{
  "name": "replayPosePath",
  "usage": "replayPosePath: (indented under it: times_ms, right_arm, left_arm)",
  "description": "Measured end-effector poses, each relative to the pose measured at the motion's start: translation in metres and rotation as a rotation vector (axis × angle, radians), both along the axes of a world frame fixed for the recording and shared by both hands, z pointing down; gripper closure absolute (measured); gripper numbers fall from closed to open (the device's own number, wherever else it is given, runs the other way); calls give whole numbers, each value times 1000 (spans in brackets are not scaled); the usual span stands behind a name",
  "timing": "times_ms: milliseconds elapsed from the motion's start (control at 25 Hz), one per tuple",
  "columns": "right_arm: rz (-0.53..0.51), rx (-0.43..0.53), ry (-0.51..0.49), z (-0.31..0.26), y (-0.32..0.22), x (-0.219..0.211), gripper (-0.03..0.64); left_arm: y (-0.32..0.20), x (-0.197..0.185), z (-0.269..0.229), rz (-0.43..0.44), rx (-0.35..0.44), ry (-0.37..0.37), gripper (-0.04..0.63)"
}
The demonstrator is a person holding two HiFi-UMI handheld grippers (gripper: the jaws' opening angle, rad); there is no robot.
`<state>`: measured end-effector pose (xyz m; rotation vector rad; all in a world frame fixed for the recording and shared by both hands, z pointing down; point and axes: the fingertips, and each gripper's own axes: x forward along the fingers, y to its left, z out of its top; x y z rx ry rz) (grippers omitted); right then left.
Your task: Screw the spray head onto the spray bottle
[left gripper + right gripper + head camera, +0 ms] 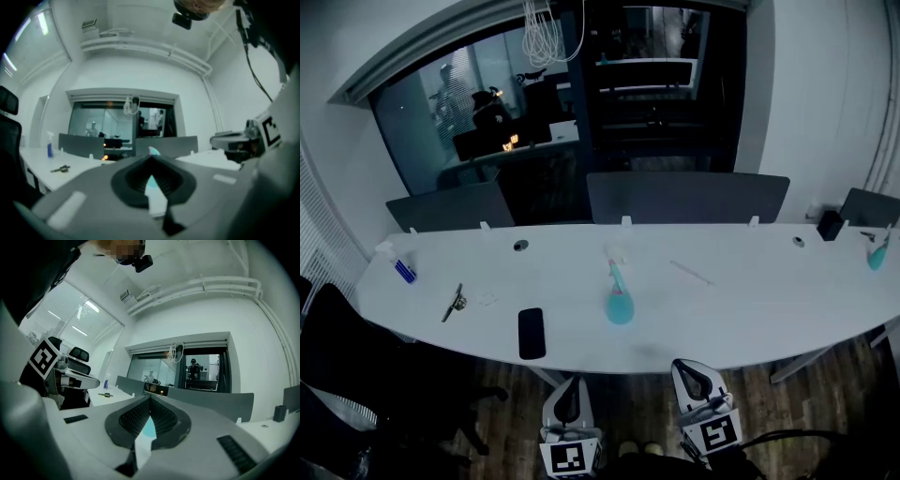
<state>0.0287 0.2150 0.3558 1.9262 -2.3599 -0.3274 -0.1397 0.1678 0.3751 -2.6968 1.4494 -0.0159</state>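
- Head view: spray bottle (620,306) sitting mid-desk (750,309), well apart from the 2 grippers. Too small to tell whether spray head is sitting on it.
- Left gripper view: left gripper (151,157) pointing at bottle, jaws pressing together, empty.
- Right gripper view: right gripper (150,397) likewise clenching on nothing.

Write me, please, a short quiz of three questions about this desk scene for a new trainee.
1. True or false: the left tongs grip the teal spray bottle.
2. What lies left of the bottle, near the front edge of the table? A) black phone B) red cup C) laptop
3. Fill in: the right tongs are ___ and hold nothing.
Key: 1 false; 2 A; 3 shut.
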Motion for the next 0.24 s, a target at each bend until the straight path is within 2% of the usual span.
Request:
replayPosePath:
  times_ms: [240]
  right_arm:
    - [-2, -9, -3, 3, -5, -3, 612]
  left_arm:
    - [-2, -1, -7, -9, 14, 26, 594]
